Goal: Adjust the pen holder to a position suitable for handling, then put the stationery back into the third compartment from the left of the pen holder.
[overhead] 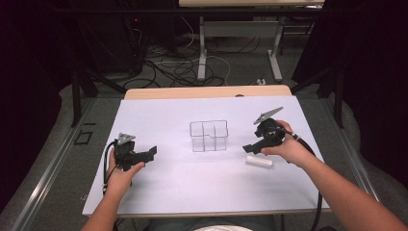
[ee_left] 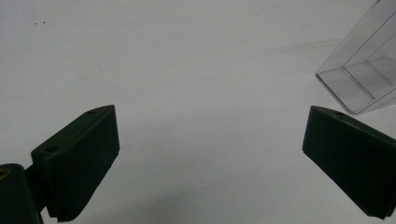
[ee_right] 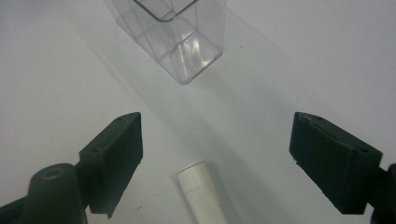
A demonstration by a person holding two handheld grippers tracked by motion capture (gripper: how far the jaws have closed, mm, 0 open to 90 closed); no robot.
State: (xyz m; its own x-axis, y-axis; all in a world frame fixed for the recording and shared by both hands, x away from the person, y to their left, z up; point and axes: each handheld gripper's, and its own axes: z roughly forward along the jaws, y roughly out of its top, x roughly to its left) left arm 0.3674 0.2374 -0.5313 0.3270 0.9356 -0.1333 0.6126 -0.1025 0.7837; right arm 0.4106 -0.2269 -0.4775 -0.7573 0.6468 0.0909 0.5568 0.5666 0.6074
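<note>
A clear plastic organiser box (overhead: 209, 135) with inner dividers stands at the middle of the white sheet; its corner shows in the left gripper view (ee_left: 362, 77) and its base in the right gripper view (ee_right: 175, 39). A short white tube (overhead: 259, 161) lies on the sheet to its right, and it shows low between the jaws in the right gripper view (ee_right: 201, 193). My right gripper (overhead: 252, 147) hovers open just above the tube, jaws wide apart. At the left of the sheet my left gripper (overhead: 150, 153) is open and points toward the box, nothing between its jaws (ee_left: 210, 158).
The white sheet (overhead: 202, 187) covers most of the wooden table (overhead: 207, 92). Beyond the far edge are the legs of another table (overhead: 202, 48) and loose cables on the floor. Dark curtains stand on both sides.
</note>
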